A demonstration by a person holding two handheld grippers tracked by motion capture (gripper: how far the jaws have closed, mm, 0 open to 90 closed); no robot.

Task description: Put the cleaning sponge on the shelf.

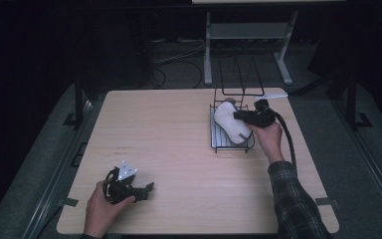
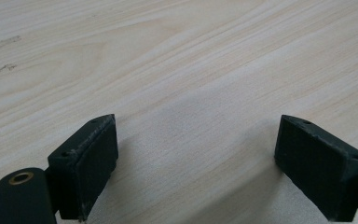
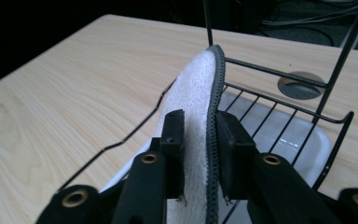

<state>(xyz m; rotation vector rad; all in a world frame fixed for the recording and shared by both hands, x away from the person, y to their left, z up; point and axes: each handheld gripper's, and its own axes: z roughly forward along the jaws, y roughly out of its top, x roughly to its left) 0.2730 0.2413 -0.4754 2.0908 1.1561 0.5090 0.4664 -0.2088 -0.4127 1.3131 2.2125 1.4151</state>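
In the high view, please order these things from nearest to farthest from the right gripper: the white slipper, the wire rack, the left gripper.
1. White slipper: between the fingers of the right gripper, at its left.
2. Wire rack: under and around the slipper, at the table's right.
3. Left gripper: far off, at the table's near left corner.

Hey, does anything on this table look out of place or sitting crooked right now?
The white slipper is odd: footwear in a wire dish rack, lying slanted with its edge between the right tool's jaws. The left tool rests open on the bare table. Nothing looks spilled or broken.
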